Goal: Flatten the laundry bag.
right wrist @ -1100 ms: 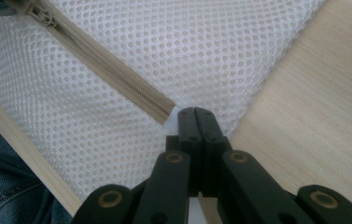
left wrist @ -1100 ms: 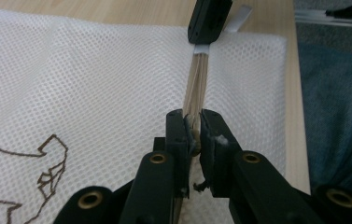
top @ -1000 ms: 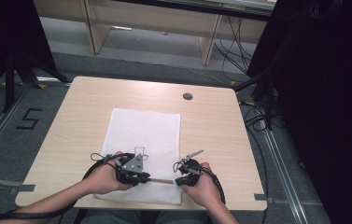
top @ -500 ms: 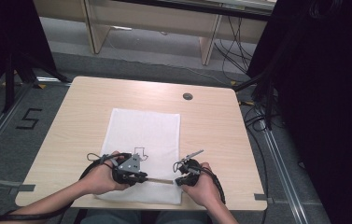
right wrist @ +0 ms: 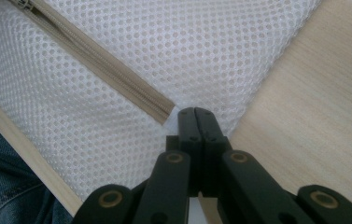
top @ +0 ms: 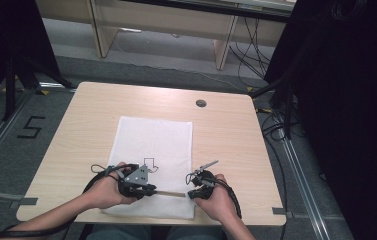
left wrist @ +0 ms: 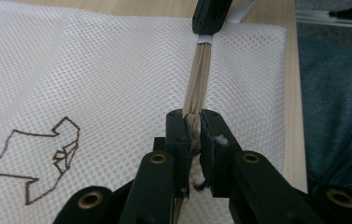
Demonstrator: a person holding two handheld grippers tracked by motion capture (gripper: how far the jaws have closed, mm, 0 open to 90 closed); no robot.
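on the near half of the wooden table (top: 236, 130) lies a white mesh laundry bag (top: 158, 137), flat, its long side running from six toward twelve o'clock. nothing bulges inside it that i can see; the mesh lies limp, and whether anything is in it i cannot tell. a brown outline drawing (left wrist: 38, 161) marks the mesh. a beige zipper (left wrist: 197, 81) runs across the bag's near end, from nine to three o'clock. at the nine o'clock end the left gripper (left wrist: 193, 133) has its jaws clamped on the zipper's pull end. at the three o'clock end the right gripper (right wrist: 195, 116) has its jaws pressed together, pinching the edge of the mesh just past the zipper's closed end. both hands sit low at the table's near edge.
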